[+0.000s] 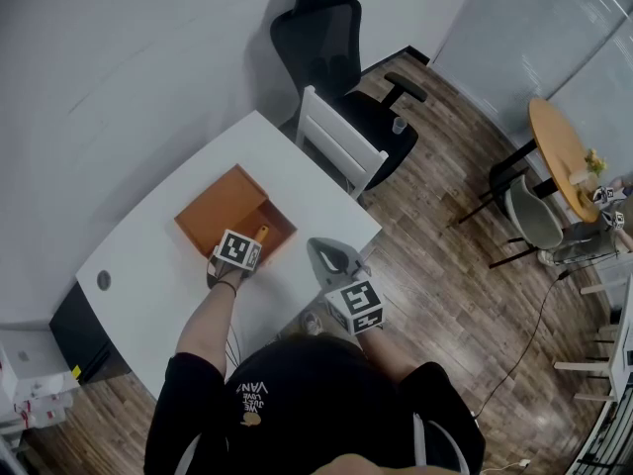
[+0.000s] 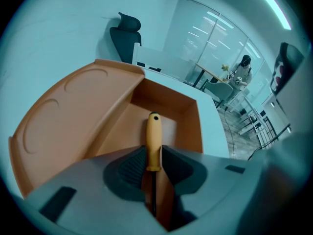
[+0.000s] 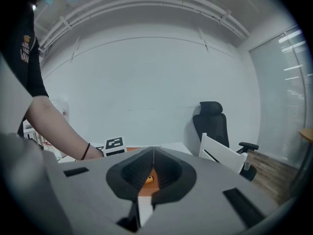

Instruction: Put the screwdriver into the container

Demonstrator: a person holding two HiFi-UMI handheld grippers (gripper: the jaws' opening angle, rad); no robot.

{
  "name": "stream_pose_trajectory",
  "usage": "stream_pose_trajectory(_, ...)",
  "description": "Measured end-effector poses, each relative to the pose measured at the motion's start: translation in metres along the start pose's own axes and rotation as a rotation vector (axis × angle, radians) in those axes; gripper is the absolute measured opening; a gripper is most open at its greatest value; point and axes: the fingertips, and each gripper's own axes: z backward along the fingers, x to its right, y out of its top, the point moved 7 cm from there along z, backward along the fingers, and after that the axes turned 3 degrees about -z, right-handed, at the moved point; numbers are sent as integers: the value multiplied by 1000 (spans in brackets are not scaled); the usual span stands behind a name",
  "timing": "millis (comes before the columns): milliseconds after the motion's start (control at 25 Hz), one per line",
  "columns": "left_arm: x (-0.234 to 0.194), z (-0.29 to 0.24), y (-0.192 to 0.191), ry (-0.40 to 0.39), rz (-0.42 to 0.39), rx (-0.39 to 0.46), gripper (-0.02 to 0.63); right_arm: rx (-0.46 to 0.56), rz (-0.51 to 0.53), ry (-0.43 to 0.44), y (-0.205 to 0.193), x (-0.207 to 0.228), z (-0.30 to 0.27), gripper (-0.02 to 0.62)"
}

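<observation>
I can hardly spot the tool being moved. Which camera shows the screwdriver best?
The left gripper view: the screwdriver fills the centre, yellow handle clamped in the left hand-held gripper, at the orange container. The head view shows only a yellow tip; the right gripper view, a yellow speck.

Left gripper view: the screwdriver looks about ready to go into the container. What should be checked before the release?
1. Grip: left gripper shut on the screwdriver handle: ok.
2. Handle end over the container open compartment: ok.
3. Compartment floor free of other things: ok where visible.
4. Shaft tip position: cannot tell, hidden behind the fingers.
5. Other hand: right gripper shut, empty, apart from the container: ok.
</observation>
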Motion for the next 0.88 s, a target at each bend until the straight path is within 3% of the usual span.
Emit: stream_pose_trajectory(880, 4, 37, 12, 33, -21, 193, 84, 19, 19, 35, 7, -14, -5, 12)
